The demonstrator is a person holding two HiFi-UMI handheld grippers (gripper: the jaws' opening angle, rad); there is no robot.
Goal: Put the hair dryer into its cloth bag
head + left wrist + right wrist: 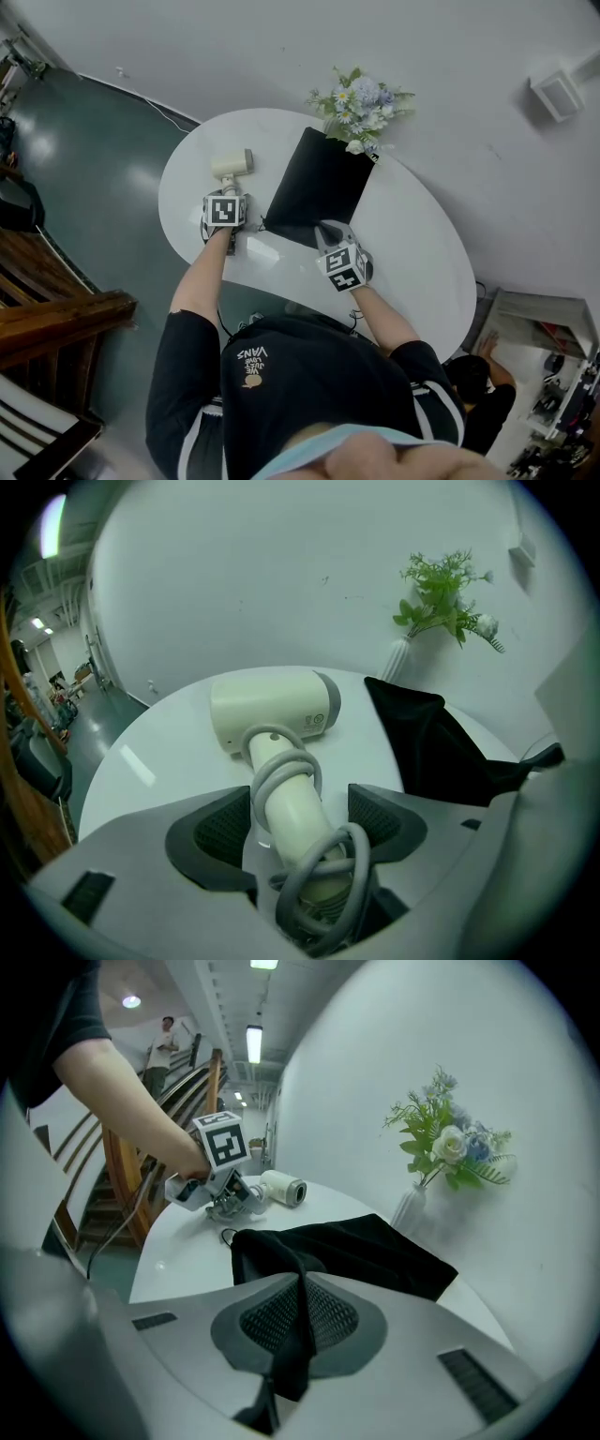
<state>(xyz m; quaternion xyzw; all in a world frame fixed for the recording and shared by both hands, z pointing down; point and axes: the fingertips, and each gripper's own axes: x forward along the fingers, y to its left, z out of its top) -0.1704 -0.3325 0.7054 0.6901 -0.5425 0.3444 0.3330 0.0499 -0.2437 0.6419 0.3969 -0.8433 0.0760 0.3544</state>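
A cream hair dryer (232,166) lies on the white oval table (422,253), its handle wrapped in grey cord. In the left gripper view the handle (291,803) runs between the pads (220,829) of my left gripper (300,799), which stands open around it with small gaps on both sides. The black cloth bag (314,186) lies flat to the dryer's right. My right gripper (300,1312) is shut on the bag's near edge, a fold of black cloth (291,1354) pinched between its pads. In the head view this gripper (330,234) sits at the bag's near corner.
A white vase of flowers (361,101) stands at the table's far edge, just behind the bag. Wooden stairs (47,309) are at the left beyond the table. Another person (480,394) is on the floor at the lower right.
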